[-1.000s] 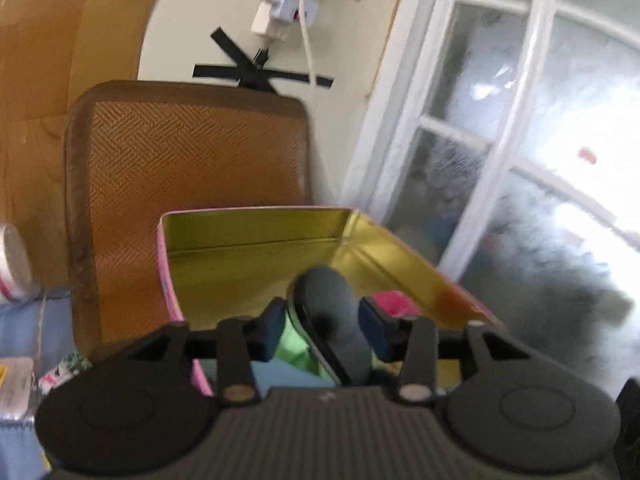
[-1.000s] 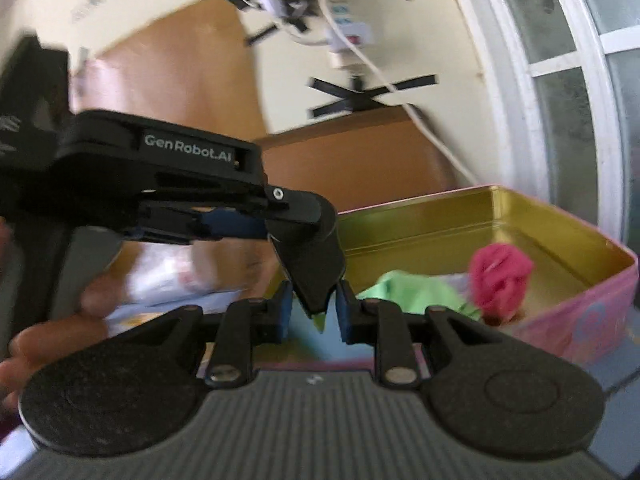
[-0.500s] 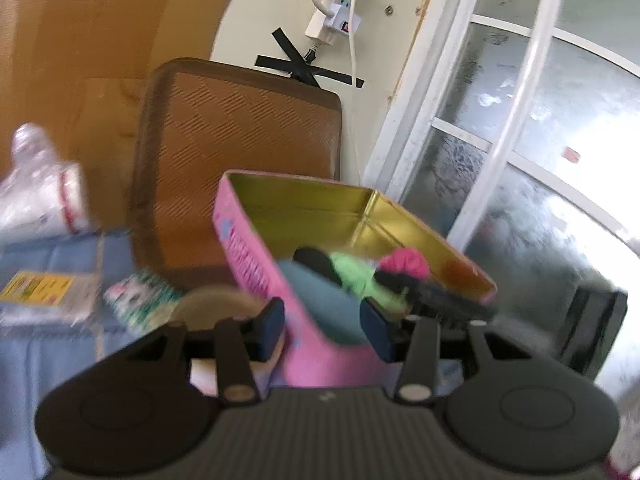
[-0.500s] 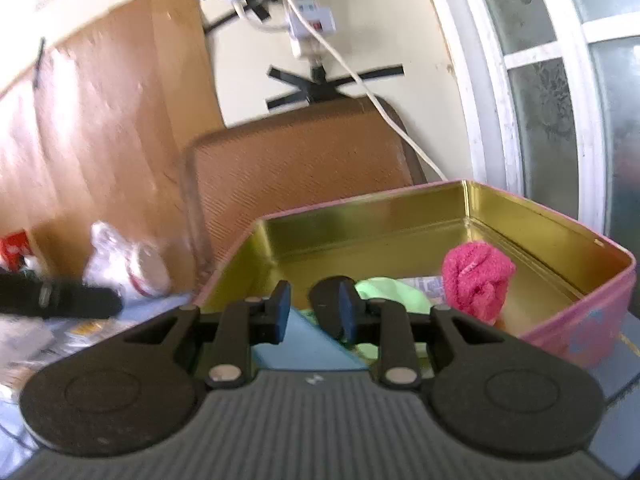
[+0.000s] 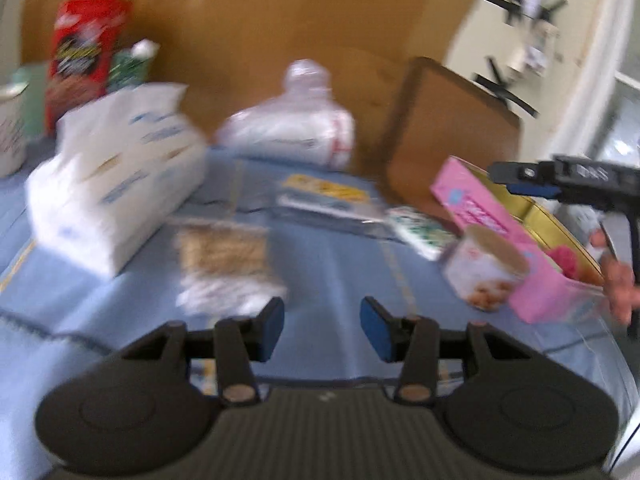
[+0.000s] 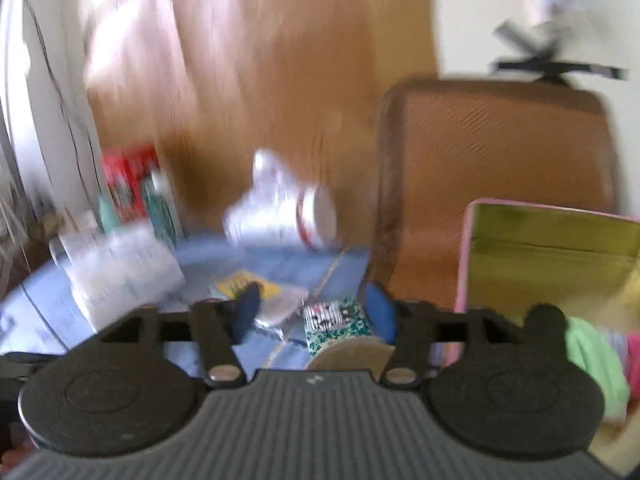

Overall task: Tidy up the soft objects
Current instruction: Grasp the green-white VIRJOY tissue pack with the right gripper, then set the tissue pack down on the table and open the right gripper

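Only the left wrist view shows the left gripper [image 5: 322,328], its fingers parted over bare blue worktop [image 5: 340,264] with nothing between them, tissue pack [image 5: 116,196] far left, pink tin [image 5: 516,240] far right. Only the right wrist view shows the right gripper [image 6: 316,316], whose fingers have just been opening and stand spread and empty; the tin's [image 6: 464,264] green cloth [image 6: 592,360] lies right of them.
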A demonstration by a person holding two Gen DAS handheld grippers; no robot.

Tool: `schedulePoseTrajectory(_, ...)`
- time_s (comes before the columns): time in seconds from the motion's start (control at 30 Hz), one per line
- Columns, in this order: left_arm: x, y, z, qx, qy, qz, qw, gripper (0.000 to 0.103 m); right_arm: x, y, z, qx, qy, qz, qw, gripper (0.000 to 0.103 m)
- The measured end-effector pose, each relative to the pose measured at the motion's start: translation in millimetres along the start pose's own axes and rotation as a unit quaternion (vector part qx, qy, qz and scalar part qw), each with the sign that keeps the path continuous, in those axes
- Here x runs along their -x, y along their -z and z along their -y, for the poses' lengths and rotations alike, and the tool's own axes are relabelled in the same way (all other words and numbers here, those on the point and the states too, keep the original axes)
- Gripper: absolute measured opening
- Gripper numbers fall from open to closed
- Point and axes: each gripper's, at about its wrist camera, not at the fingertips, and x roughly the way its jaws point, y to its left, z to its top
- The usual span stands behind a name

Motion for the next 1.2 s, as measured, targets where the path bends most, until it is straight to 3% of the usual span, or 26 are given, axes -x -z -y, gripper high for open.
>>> schedulePoseTrajectory(0.1,-3.8,1.5,-15.6,0.037,0.013,-0.001,0.9992,0.043,-54.7,-27.3,-7.1,0.033,0.025,-0.101,0.994,0.074)
schedulePoseTrajectory(0.13,0.1,0.8,-18.1,0.04,0.021,0.015,0.9989,0.043,-70.0,-30.9,-8.2,0.044,0.024,-0.135,0.99,0.074)
schedulePoseTrajectory(0.23,3.4,2.5,-18.1,0.042,0.024,0.031,0.9984,0.043,-112.5,-32.5,-14.3,0.073,0.04,-0.233,0.969,0.076)
schedulePoseTrajectory(0.37,4.6,5.4,-17.7,0.041,0.036,0.036,0.9979,0.043,-132.3,-14.8,-26.1,0.135,0.077,-0.296,0.942,0.076)
schedulePoseTrajectory(0.47,6.6,6.8,-18.7,0.042,0.042,0.046,0.9972,0.043,-144.2,-8.1,-25.3,0.144,0.091,-0.322,0.931,0.074)
schedulePoseTrajectory(0.57,9.2,7.7,-19.5,0.043,0.046,0.057,0.9964,0.044,-140.1,-11.9,-20.9,0.121,0.069,-0.314,0.939,0.053)
schedulePoseTrajectory(0.67,12.6,8.4,-20.2,0.048,0.049,0.066,0.9955,0.046,-119.0,-17.1,-33.2,0.138,0.066,-0.267,0.952,0.053)
schedulePoseTrajectory(0.83,19.3,10.2,-32.4,0.084,0.056,0.082,0.9915,0.046,-40.3,-18.7,-63.3,0.141,-0.021,-0.163,0.976,0.053)
schedulePoseTrajectory(0.9,19.4,10.2,-41.7,0.11,0.059,0.08,0.9889,0.046,-11.1,-6.0,-75.9,0.145,-0.058,-0.14,0.978,0.053)
schedulePoseTrajectory(1.0,17.0,10.4,-53.4,0.142,0.064,0.073,0.9851,0.046,14.9,27.8,-94.4,0.169,-0.1,-0.141,0.97,0.054)
schedulePoseTrajectory(1.1,15.3,10.0,-55.6,0.148,0.064,0.069,0.9845,0.046,25.7,69.1,-107.7,0.196,-0.115,-0.154,0.962,0.054)
schedulePoseTrajectory(1.2,14.8,9.5,-52.5,0.142,0.06,0.068,0.9858,0.046,28.6,97.1,-112.8,0.191,-0.111,-0.145,0.964,0.055)
